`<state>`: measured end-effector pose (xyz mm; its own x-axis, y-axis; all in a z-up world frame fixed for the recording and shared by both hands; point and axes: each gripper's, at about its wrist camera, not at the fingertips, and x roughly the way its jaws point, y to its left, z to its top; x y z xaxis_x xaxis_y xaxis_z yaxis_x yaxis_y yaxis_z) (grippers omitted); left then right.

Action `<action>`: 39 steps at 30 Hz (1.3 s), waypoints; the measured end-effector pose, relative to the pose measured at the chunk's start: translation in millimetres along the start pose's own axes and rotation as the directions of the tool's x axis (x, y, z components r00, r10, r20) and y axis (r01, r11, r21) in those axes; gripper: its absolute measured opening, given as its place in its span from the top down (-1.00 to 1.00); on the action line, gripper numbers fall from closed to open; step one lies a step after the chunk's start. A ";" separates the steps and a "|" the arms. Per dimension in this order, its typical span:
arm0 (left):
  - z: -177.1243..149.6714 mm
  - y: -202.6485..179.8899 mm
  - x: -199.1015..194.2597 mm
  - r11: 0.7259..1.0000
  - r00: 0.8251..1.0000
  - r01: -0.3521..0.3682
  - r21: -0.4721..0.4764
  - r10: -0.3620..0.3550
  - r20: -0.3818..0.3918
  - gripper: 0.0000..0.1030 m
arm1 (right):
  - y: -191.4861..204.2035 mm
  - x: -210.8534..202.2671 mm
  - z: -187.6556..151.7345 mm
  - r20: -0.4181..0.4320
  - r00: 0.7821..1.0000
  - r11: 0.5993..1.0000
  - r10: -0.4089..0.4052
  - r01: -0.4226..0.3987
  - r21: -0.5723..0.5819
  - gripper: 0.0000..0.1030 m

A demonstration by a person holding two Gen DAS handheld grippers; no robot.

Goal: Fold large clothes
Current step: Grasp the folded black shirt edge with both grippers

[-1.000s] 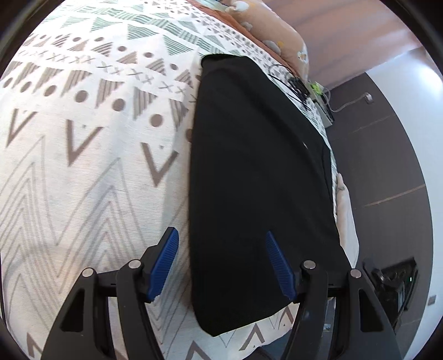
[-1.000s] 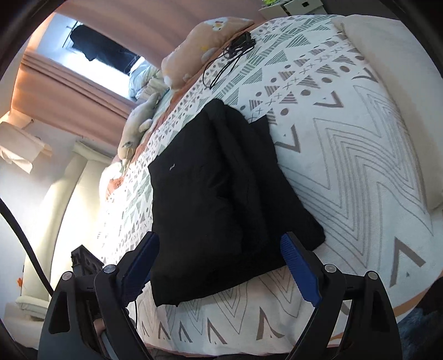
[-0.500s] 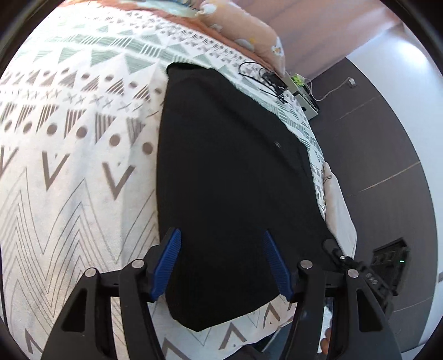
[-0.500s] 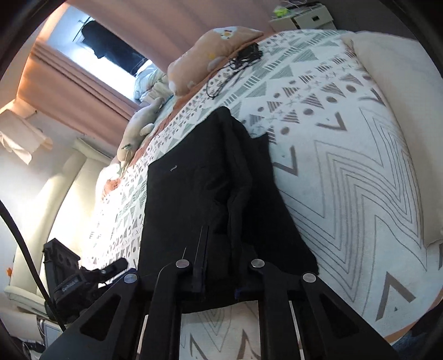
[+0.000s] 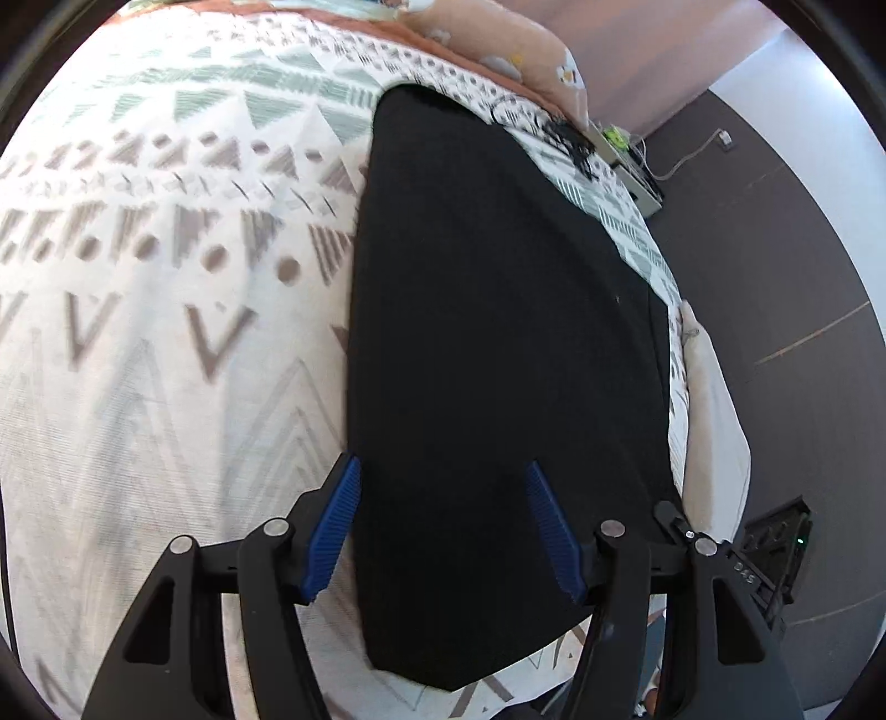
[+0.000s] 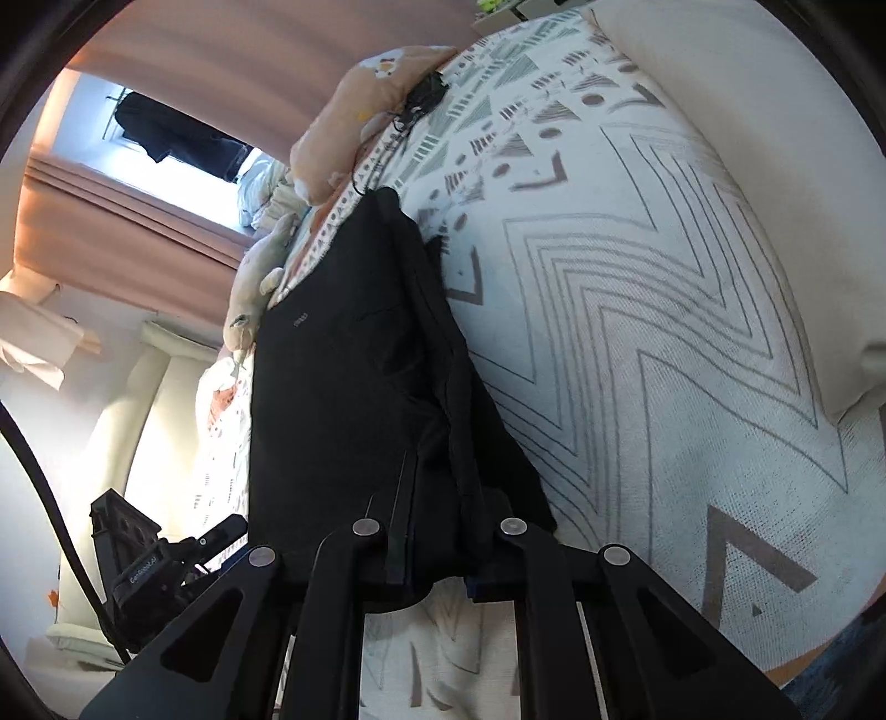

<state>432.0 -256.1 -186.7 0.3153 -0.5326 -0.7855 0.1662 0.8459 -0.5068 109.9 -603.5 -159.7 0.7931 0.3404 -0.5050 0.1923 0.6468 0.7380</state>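
A black garment (image 5: 498, 332), folded into a long strip, lies across the patterned bedspread (image 5: 166, 332). My left gripper (image 5: 443, 526) is open and hangs over the strip's near end. Its blue pads (image 5: 338, 531) stand apart, one at the cloth's left edge and one over its middle. In the right wrist view the same garment (image 6: 343, 387) runs away from me, with a thick fold along its right side. My right gripper (image 6: 437, 531) is shut on that near edge; the cloth bunches between the fingers and hides the pads.
A peach pillow (image 5: 498, 50) and a tangled black cable (image 5: 554, 127) lie beyond the garment's far end. A cream pillow (image 6: 747, 138) sits on the bedspread (image 6: 664, 332) to the right. Plush toys (image 6: 255, 288) line the window side. Dark floor (image 5: 775, 277) borders the bed.
My right gripper went from wide open to shut on the garment's near edge and sank toward the bed. My left gripper slid sideways until it was over the strip's near end.
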 end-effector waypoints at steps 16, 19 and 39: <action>14.1 -0.6 7.3 0.999 0.999 -0.053 0.003 0.053 0.010 -0.07 | 40.6 -22.3 48.4 -0.033 0.999 0.987 -0.023 0.018 -0.157 -0.43; 23.5 1.6 8.9 0.999 0.999 -0.050 -0.009 0.050 0.013 -0.07 | 50.3 -11.5 69.8 -0.072 0.997 0.981 -0.028 0.014 -0.194 -0.43; 99.9 14.0 42.0 0.997 0.996 -0.077 0.006 0.076 0.040 -0.07 | 35.5 138.4 156.3 -0.363 0.931 0.993 0.041 -0.078 -0.088 -0.42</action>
<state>540.9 -263.7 -191.3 0.3640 -0.4648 -0.8071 0.1470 0.8844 -0.4430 316.8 -640.1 -133.5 0.5365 0.5909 -0.6025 0.0783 0.6761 0.7327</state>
